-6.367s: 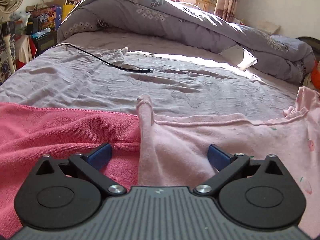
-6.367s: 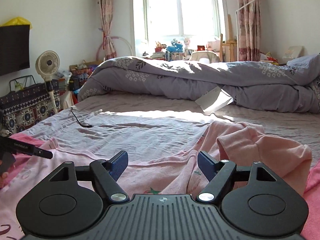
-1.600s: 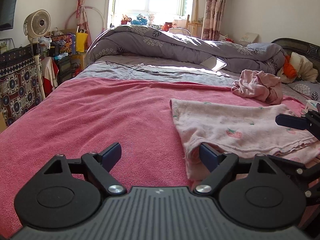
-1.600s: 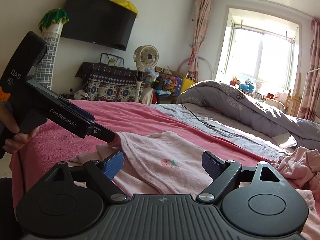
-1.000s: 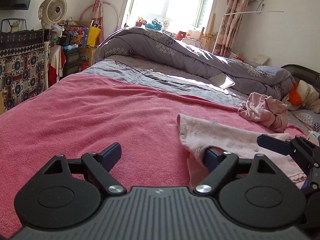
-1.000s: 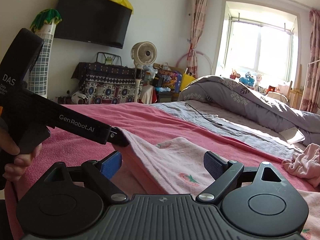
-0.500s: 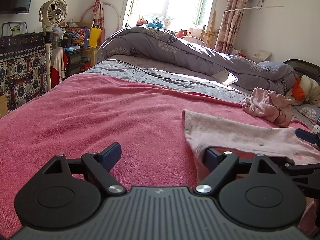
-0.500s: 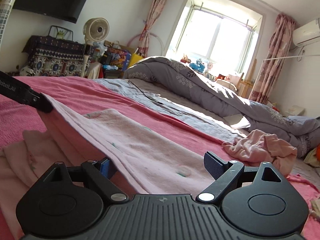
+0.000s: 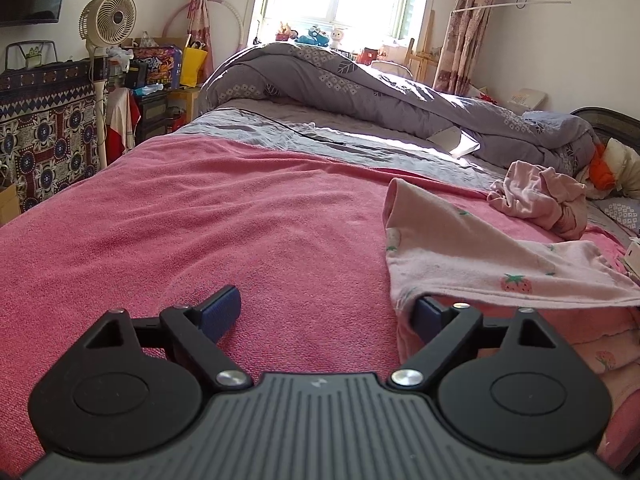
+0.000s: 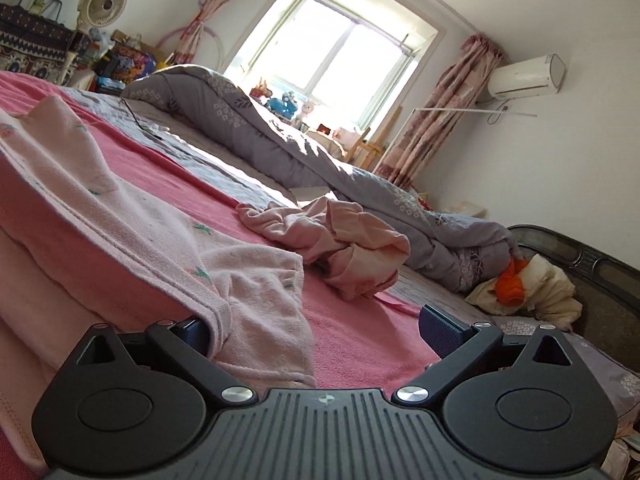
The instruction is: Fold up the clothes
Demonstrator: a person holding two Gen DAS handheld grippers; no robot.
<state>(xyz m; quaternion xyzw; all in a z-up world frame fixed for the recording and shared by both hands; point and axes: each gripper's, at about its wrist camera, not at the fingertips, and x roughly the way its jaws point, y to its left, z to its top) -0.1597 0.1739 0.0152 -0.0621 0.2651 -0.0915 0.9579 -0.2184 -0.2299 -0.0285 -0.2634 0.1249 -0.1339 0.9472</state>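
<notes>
On the bed, a pale pink strawberry-print garment (image 9: 500, 256) lies part-folded on the pink towel blanket (image 9: 200, 220). Seen along the left gripper (image 9: 326, 314), the garment sits at about two o'clock; its near corner drapes over the right-hand finger (image 9: 426, 314), while the other finger sits over bare blanket. The jaws are spread wide and opening further, nothing pinched between the pads.

Along the right gripper (image 10: 316, 330), the same garment (image 10: 132, 232) runs from nine o'clock down to the left-hand finger (image 10: 194, 330), its hemmed edge hanging over that pad and spilling into the gap. The other finger is clear of cloth. These jaws are also wide and opening. A crumpled pink garment (image 10: 340, 240) lies apart at twelve o'clock, near the grey duvet (image 10: 280, 148).
</notes>
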